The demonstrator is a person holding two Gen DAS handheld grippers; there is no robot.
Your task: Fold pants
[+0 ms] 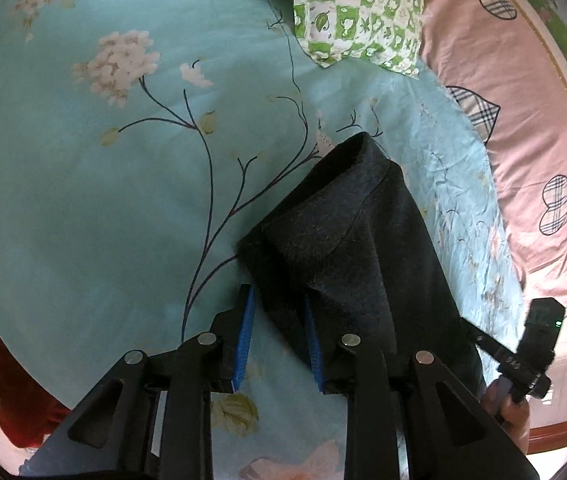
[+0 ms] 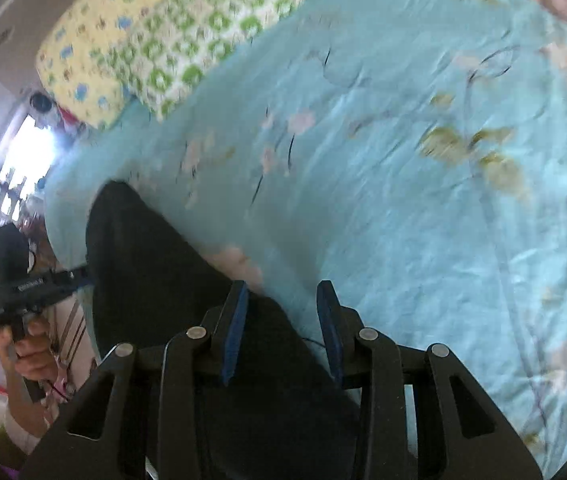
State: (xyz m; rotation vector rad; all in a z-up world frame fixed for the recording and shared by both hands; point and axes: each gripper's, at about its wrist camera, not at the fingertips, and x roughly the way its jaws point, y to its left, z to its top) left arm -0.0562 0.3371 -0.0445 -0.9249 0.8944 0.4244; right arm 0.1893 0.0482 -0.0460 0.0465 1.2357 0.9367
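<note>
A turquoise floral bedspread (image 1: 103,208) covers the bed. Dark pants (image 1: 347,240) lie on it in a folded heap, near the tongs. A green-patterned pillow (image 1: 357,12) sits at the far side. The left tongs (image 1: 279,340) and the right tongs (image 2: 283,332) both stand spread apart above the pants' edge, gripping nothing.

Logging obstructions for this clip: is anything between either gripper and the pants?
Nothing visible. The dark pants lie on the teal floral bedspread, already at the open left gripper and right gripper. The green patterned pillow sits well beyond.
</note>
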